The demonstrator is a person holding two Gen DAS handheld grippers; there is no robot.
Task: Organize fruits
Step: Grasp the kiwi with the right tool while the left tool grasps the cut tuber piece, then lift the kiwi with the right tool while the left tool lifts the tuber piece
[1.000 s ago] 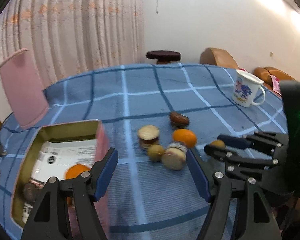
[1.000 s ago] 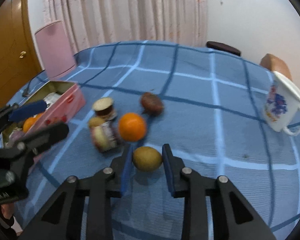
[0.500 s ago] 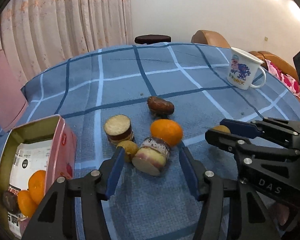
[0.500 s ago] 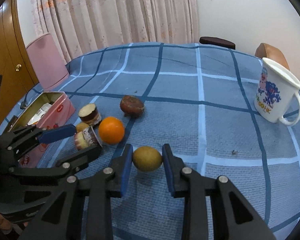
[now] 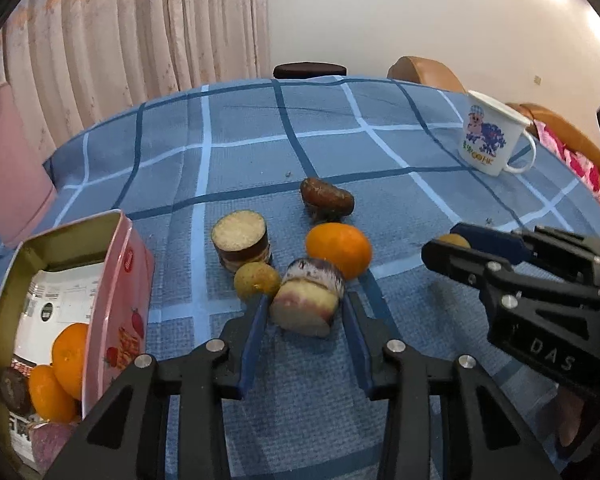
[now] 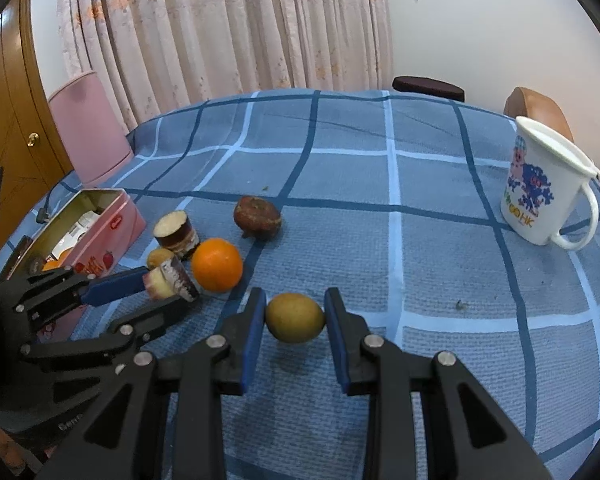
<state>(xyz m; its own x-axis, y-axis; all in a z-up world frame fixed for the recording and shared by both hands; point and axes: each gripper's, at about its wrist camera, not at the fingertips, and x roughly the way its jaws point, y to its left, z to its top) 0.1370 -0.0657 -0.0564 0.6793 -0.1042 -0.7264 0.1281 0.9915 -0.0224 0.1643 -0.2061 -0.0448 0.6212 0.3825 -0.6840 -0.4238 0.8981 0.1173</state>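
Since the earlier frames the left gripper [image 5: 305, 322] has swung away from the pink tin [image 5: 118, 280] and come in on the loose pile, so its blue fingers now sit on either side of the lying cut stalk piece [image 5: 306, 302]; the right gripper [image 6: 296, 320] has hardly shifted and still pinches the small greenish-brown fruit [image 6: 295, 317].

That fruit sits low in the middle of the right wrist view, pressed between both pads and, by the shadow under it, probably just clear of the blue checked tablecloth [image 6: 380, 184].

The left jaws look close against the stalk piece. Whether they truly grip it or only bracket it is hard to tell from either view.

Done so far: the tin, at lower left of the left wrist view, already holds at least two oranges [image 5: 66, 356] and a dark round fruit [image 5: 14, 390] on a printed paper.

Left to do: the orange [image 5: 339, 249], the upright stalk piece [image 5: 242, 242], the small yellow-green fruit [image 5: 257, 280] and the brown fruit [image 5: 327, 199] all lie on the cloth in the middle of the frame. The two pieces at the grippers also remain outside the tin.

I judge the sorting less than half finished, with about six items outside the tin. The white mug [image 6: 546, 188] stands well apart at upper right, untouched.
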